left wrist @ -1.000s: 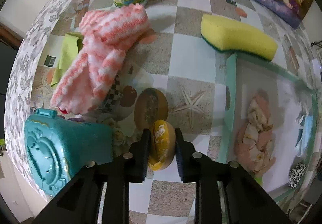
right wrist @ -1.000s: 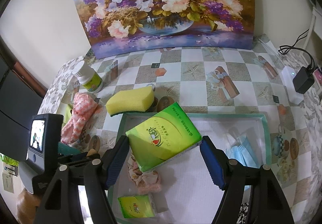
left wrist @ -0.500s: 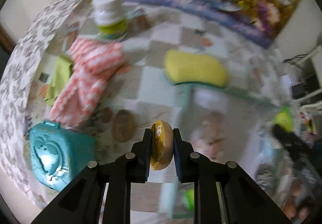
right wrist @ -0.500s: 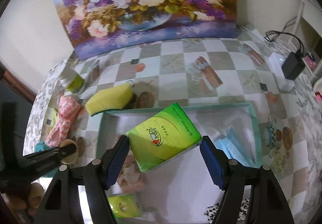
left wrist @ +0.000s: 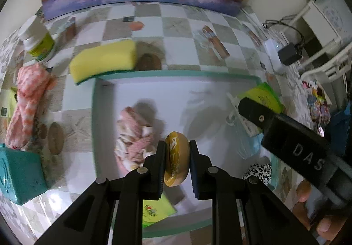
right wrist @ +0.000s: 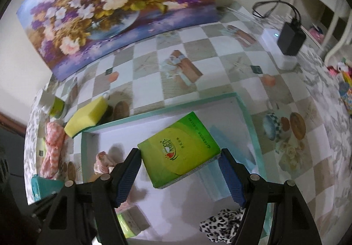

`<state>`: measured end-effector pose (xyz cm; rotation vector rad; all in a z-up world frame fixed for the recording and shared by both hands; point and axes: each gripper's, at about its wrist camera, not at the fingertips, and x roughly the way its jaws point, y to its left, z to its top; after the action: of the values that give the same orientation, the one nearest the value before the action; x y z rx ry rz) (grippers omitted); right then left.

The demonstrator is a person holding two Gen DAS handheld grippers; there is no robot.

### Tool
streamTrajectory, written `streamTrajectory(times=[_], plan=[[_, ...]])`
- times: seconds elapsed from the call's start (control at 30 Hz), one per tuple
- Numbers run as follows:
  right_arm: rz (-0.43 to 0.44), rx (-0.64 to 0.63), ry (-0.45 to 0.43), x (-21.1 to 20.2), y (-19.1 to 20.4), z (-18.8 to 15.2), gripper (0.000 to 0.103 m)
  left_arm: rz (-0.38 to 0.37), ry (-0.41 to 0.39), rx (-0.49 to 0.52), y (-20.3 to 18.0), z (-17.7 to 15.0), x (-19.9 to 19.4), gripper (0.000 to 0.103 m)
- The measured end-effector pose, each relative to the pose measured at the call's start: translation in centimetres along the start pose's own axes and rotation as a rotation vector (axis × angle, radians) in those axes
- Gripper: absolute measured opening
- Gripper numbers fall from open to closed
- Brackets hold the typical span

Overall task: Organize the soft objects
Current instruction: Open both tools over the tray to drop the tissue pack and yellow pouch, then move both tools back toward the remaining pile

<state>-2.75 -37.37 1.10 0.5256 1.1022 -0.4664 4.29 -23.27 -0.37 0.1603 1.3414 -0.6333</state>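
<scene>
Over the tray [left wrist: 103,113], left gripper [left wrist: 176,157] pinches a yellow bun; right gripper [right wrist: 180,170] clamps a green tissue pack [right wrist: 179,149]

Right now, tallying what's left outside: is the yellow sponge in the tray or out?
Out: the yellow sponge lies on the tablecloth, against the tray's far rim.

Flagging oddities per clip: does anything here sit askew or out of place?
One thing: the yellow sponge lies tilted, one end propped on the tray rim, the rest on the table. Otherwise both grippers hold items over the tray: left a yellow puck, right a green tissue pack.
</scene>
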Motion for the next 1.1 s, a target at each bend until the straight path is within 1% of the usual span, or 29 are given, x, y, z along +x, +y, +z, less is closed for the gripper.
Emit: streamTrajectory(times=[0.1,0.17,0.23,0.27,0.37,0.43,0.53,0.7,0.87,0.9,0.93,1.03,1.1], plan=[[0.006,0.023,0.004,0.0,-0.5,0.1,0.075,-0.004,0.002,-0.005,-0.2,0.0,0.2,0.023],[0.016,0.037,0.004,0.1,-0.7,0.1,0.075,-0.003,0.0,-0.02,0.1,0.0,0.1,0.027],[0.023,0.046,0.012,0.2,-0.8,0.1,0.076,-0.002,-0.005,-0.039,0.6,0.0,-0.2,0.046],[0.022,0.047,0.014,0.2,-0.8,0.1,0.076,-0.002,-0.006,-0.046,0.7,0.1,-0.2,0.047],[0.009,0.046,0.023,0.3,-0.8,0.1,0.076,0.013,-0.011,-0.057,1.2,0.3,-0.5,0.048],[0.007,0.044,0.028,0.4,-0.7,0.1,0.076,0.03,-0.012,-0.068,1.5,0.4,-0.7,0.053],[-0.001,0.037,0.025,0.2,-0.6,0.1,0.077,0.034,-0.011,-0.098,2.3,0.6,-0.9,0.06],[-0.027,0.04,0.024,0.3,-0.7,0.2,0.081,0.059,-0.018,-0.154,3.8,0.9,-1.3,0.066],[-0.052,0.036,0.042,0.8,-0.8,0.0,0.083,0.075,-0.024,-0.21,5.2,1.0,-1.5,0.077],[-0.056,0.034,0.043,0.9,-0.8,0.0,0.084,0.084,-0.03,-0.224,5.5,1.1,-1.6,0.086],[-0.061,0.032,0.044,0.9,-0.7,-0.1,0.086,0.096,-0.037,-0.233,5.8,1.1,-1.6,0.093],[-0.072,0.026,0.049,1.1,-0.6,-0.1,0.091,0.135,-0.05,-0.261,6.8,1.2,-1.8,0.094],[-0.074,0.022,0.052,1.2,-0.5,-0.1,0.091,0.138,-0.05,-0.284,7.6,1.2,-1.8,0.094]])
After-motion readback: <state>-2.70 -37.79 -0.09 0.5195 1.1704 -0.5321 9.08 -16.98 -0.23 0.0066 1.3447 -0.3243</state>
